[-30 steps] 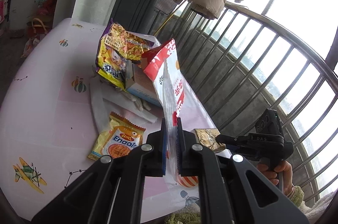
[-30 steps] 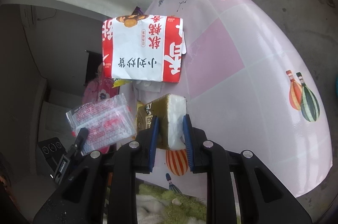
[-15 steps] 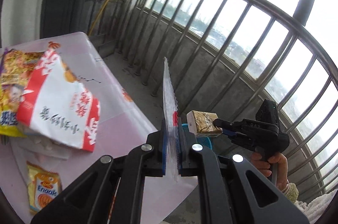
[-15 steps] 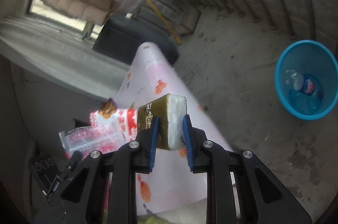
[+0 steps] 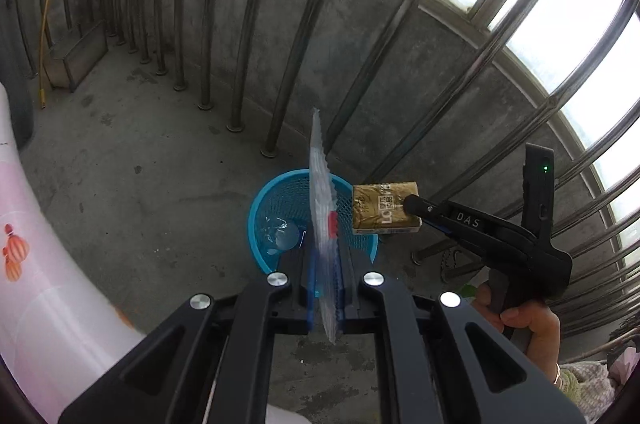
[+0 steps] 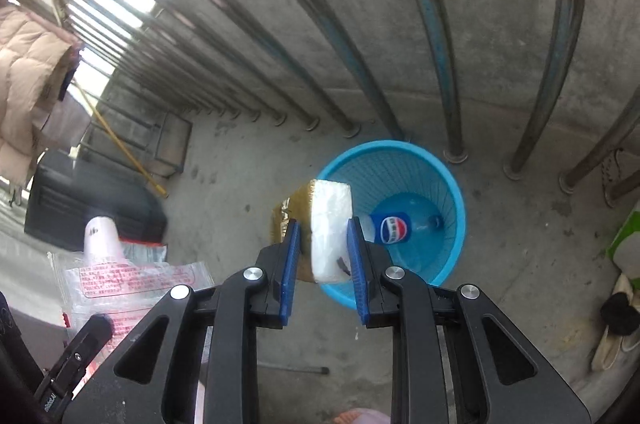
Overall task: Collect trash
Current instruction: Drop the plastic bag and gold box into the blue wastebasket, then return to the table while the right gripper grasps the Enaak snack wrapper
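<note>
My left gripper (image 5: 324, 256) is shut on a clear plastic wrapper (image 5: 320, 191) with red print, held edge-on above the blue mesh waste basket (image 5: 280, 195). The wrapper also shows flat in the right wrist view (image 6: 128, 284). My right gripper (image 6: 322, 252) is shut on a gold and white box (image 6: 330, 224), held over the near rim of the basket (image 6: 448, 175). The box (image 5: 384, 207) and right gripper (image 5: 412, 203) show in the left wrist view, just right of the wrapper. A Pepsi bottle (image 6: 394, 228) lies in the basket.
The basket stands on a concrete floor beside a metal railing (image 5: 280, 63). The pink table edge (image 5: 24, 244) is at the left. A black cabinet (image 6: 80, 203), a yellow stick (image 6: 120, 143) and shoes (image 6: 616, 320) are around the floor.
Both grippers swung away from the table with their items and now point down at the blue basket on the floor. The table's trash has left view.
</note>
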Demonstrator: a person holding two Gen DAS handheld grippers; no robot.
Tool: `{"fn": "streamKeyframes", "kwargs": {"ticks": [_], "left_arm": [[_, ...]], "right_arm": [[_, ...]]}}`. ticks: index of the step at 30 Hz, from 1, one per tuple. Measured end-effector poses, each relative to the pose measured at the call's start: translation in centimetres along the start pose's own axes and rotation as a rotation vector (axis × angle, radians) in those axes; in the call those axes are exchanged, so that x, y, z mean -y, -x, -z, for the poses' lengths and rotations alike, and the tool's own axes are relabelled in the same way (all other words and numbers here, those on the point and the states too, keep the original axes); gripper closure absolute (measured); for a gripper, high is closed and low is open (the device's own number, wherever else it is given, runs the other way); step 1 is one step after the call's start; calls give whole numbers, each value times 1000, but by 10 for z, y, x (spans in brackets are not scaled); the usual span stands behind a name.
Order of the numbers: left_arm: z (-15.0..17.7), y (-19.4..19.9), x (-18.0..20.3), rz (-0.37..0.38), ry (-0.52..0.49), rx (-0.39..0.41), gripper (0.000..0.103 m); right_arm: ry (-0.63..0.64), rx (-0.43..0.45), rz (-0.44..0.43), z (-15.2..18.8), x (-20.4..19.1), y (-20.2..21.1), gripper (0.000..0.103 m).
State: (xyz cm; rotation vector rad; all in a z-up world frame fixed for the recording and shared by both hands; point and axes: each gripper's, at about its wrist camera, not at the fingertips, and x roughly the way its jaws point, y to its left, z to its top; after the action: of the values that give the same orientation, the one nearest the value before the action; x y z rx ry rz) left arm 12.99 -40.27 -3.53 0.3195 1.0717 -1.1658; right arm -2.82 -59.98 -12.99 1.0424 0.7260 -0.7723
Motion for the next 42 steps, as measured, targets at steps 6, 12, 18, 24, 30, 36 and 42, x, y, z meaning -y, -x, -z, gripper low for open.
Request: {"fn": "streamKeyframes", "kwargs": {"ticks": [6, 12, 18, 24, 30, 36, 42], "left_arm": [[-11, -83, 4, -16, 51, -93, 57], [-5, -76, 4, 2, 74, -62, 56], [4, -29, 1, -16, 94, 34, 56], [33, 54, -11, -81, 111, 150, 54], [98, 153, -34, -201, 150, 283, 48], [193, 238, -84, -361, 298, 410, 48], [292, 292, -136, -503, 535, 489, 48]], "right_arm": [[-85, -19, 132, -8, 45, -46, 47], [-69, 23, 123, 5, 54, -33, 47], [-36, 62, 79, 6, 37, -15, 44], [97, 105, -41, 17, -8, 16, 35], [294, 42, -197, 41, -65, 34, 31], [493, -54, -356, 82, -130, 51, 31], [672, -229, -510, 143, -186, 57, 31]]}}
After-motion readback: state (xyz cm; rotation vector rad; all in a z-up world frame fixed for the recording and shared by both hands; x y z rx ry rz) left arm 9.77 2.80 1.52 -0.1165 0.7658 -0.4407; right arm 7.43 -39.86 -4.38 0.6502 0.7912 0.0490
